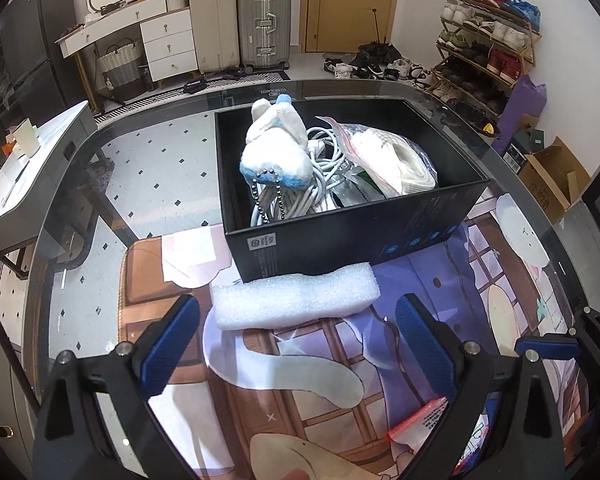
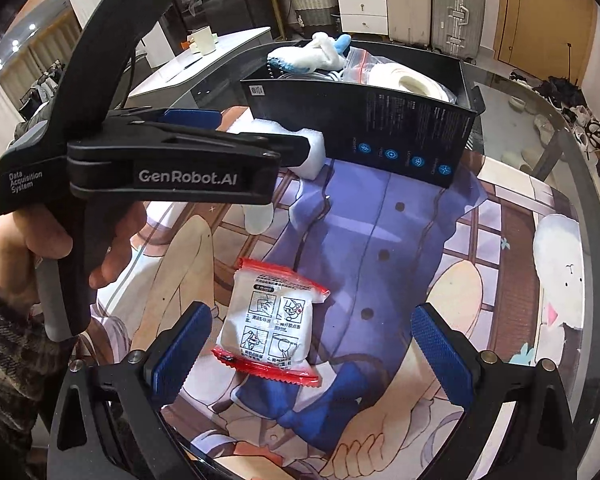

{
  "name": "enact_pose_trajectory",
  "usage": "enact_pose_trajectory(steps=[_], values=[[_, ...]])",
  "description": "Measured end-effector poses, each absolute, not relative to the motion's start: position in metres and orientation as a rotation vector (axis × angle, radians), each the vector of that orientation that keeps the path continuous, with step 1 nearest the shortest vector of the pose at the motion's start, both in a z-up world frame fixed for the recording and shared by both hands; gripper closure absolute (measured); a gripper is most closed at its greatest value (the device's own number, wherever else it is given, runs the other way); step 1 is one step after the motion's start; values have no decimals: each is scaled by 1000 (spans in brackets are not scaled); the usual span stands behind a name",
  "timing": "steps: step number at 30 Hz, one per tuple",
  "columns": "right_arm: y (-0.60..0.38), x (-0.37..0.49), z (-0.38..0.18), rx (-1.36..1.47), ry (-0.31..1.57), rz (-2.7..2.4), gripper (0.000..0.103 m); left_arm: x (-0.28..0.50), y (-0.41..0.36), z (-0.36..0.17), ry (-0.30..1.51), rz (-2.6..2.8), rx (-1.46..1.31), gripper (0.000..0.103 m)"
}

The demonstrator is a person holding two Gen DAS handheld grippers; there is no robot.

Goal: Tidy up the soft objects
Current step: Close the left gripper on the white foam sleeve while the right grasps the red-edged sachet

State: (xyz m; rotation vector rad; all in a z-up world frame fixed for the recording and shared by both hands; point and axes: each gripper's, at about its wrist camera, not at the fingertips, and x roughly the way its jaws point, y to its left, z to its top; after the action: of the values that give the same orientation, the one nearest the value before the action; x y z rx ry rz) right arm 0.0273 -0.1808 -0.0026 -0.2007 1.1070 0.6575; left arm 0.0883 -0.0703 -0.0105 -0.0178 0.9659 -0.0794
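A black box [image 1: 352, 236] stands on the printed mat and holds a white and blue plush toy [image 1: 274, 148], white cables and a bagged white roll [image 1: 396, 160]. A white foam block [image 1: 296, 296] lies on the mat against the box's near wall. My left gripper [image 1: 298, 344] is open, just short of the foam block. A white packet with red ends [image 2: 274, 324] lies on the mat between the fingers of my open right gripper [image 2: 312, 348]. The left gripper [image 2: 172, 160] shows side-on in the right wrist view, above the foam block [image 2: 308, 152]. The box [image 2: 380, 132] is beyond it.
The mat [image 1: 440, 304] covers a round glass table [image 1: 80, 208]. A grey side table [image 1: 32, 168] with a cup stands to the left. Suitcases [image 1: 240, 24], drawers and a shoe rack [image 1: 484, 44] line the far wall.
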Motion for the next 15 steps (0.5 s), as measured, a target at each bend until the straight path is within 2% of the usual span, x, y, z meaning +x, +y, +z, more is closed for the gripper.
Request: enact_pose_trajectory(steps=[12,14,15], values=[[-156,21,-17,-228,1128,658,2,99,-71,-28,988,-39,-31,4],[-154,18,-19,-240,1136,647,7,101,-69,-31,990,-37,-44,4],[-152,20,-22,-244,1145,640,13,103,-69,-32,992,-40,-48,4]])
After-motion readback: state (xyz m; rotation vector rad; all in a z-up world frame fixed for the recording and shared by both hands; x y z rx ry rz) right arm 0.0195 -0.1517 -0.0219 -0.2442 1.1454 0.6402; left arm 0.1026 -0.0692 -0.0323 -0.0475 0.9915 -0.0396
